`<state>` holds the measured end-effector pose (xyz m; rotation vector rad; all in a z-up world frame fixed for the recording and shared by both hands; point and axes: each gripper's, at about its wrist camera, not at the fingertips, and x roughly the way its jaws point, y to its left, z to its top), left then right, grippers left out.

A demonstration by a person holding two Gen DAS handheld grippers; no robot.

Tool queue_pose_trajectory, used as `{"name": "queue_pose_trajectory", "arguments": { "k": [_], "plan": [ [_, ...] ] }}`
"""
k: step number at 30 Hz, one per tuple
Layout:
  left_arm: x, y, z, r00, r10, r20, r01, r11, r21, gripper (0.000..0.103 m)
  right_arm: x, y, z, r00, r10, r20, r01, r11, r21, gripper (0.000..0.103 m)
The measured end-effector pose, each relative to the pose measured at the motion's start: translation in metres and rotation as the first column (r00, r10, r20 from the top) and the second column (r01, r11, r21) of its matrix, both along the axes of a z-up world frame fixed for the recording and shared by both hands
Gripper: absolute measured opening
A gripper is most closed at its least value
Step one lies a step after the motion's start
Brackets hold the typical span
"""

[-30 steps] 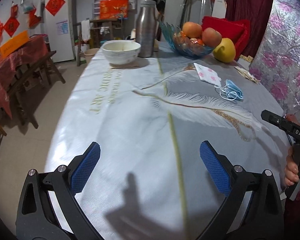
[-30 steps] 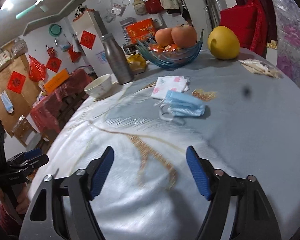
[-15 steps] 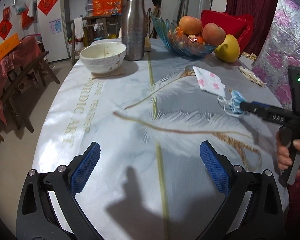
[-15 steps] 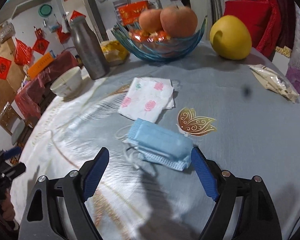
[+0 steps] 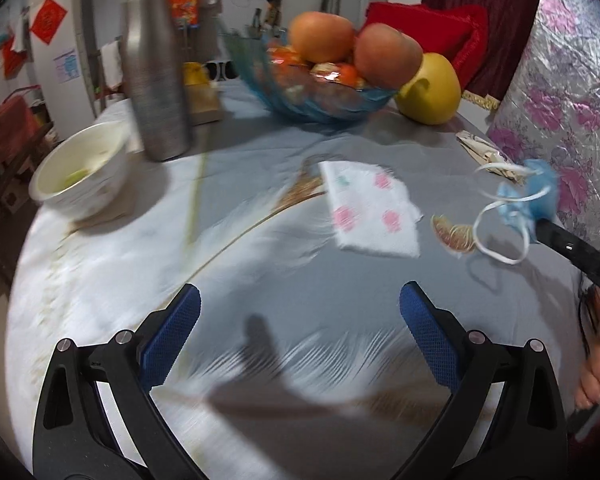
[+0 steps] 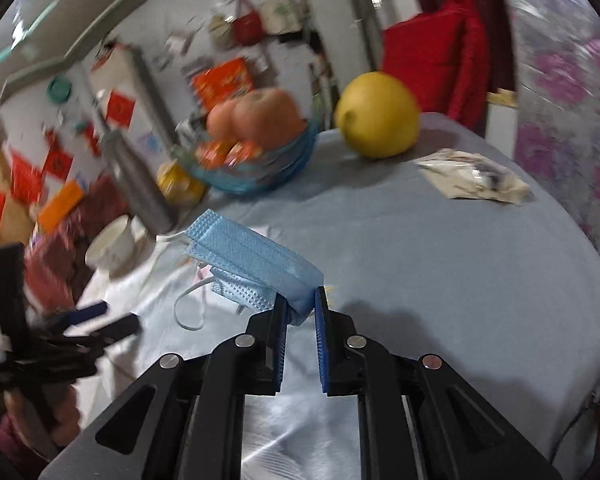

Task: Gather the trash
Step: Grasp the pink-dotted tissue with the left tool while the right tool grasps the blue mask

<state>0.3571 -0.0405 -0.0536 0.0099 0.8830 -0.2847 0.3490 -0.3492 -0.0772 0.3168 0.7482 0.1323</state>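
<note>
Both views are smeared by motion blur, so small print on the cloth (image 5: 380, 292) cannot be read. The glass bowl (image 5: 320, 100) holds apples and wrapped sweets; the white bowl (image 5: 80, 180) holds pale scraps. The right gripper (image 6: 300, 308) is closing, pinching the blue mask (image 6: 252, 256) above the cloth. The left gripper (image 5: 300, 312) is spread, empty.

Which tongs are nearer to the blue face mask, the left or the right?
Right. The right tongs are closing with the blue face mask pinched between the pads. The left tongs hang open over the table, apart from the mask.
</note>
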Motion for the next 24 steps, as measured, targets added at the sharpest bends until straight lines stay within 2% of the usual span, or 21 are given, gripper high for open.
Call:
{"name": "queue_pose_trajectory", "arguments": {
  "k": [2, 9, 13, 17, 19, 24],
  "plan": [
    [0.015, -0.019, -0.004, 1.0, -0.025, -0.003, 0.025, 1.0, 0.001, 0.096, -0.001, -0.008, 0.001, 1.0, -0.013, 0.003, 0.013, 0.999, 0.038, 0.014],
    [0.056, -0.07, -0.022, 0.998, -0.057, 0.004, 0.056, 0.996, 0.066, 0.096, 0.0, -0.012, -0.003, 1.0, -0.017, -0.007, 0.018, 0.998, 0.066, 0.014],
    [0.074, -0.076, -0.033, 0.999, -0.038, -0.025, 0.04, 0.995, 0.087, 0.096, -0.003, -0.02, -0.001, 0.999, -0.047, -0.001, 0.047, 0.996, 0.077, 0.014],
    [0.082, -0.072, -0.033, 0.999, -0.037, -0.034, 0.039, 0.998, 0.046, 0.094, -0.005, -0.022, -0.001, 0.999, -0.051, -0.001, 0.05, 0.995, 0.09, 0.014],
    [0.082, -0.076, -0.034, 0.998, -0.058, -0.035, 0.06, 0.997, 0.049, 0.077, -0.004, -0.019, -0.001, 0.999, -0.042, -0.004, 0.042, 0.995, 0.087, 0.014],
    [0.073, -0.082, -0.033, 0.994, -0.11, -0.01, 0.11, 0.992, 0.059, 0.053, -0.004, -0.016, -0.003, 0.999, -0.035, -0.011, 0.036, 0.996, 0.084, 0.014]
  ]
}}
